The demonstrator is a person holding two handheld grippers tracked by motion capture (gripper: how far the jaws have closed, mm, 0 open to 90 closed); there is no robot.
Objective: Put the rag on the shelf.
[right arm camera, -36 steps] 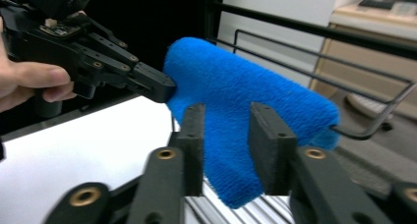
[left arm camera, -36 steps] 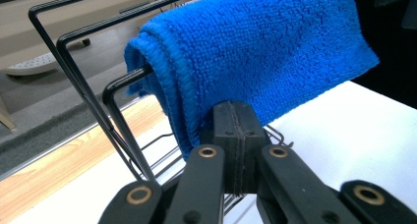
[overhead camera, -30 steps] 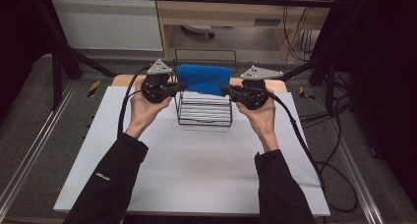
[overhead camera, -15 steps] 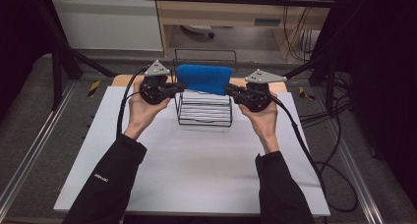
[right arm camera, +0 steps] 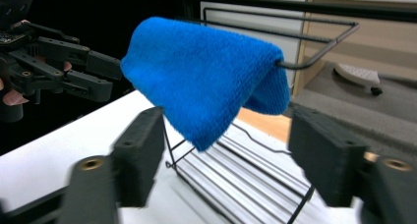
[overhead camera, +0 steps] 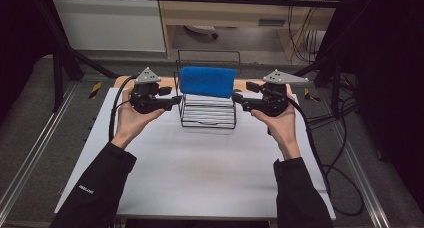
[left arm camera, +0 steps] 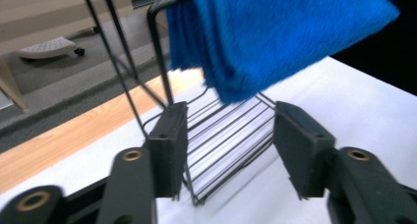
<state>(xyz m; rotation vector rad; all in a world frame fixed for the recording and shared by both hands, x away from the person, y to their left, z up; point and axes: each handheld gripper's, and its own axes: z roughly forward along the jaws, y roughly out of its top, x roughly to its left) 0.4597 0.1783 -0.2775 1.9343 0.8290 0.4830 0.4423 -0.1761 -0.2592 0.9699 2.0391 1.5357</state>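
A folded blue towel hangs over the top rail of a black wire rack at the back middle of the white table. My left gripper sits just left of the rack, and my right gripper just right of it. Both point inward at the towel's ends. Their jaws have just been opening and grip nothing. In the left gripper view the towel hangs above and beyond the open left gripper. In the right gripper view the towel hangs beyond the open right gripper.
The white tabletop stretches toward the person in front of the rack. A wooden strip runs behind it. Cables trail off the right side. Black frame posts stand at the back left.
Both hands have drawn outward from the towel's ends, left one leftward, right one rightward. Both pairs of jaws have opened and let the towel go. The towel stays draped on the rail.
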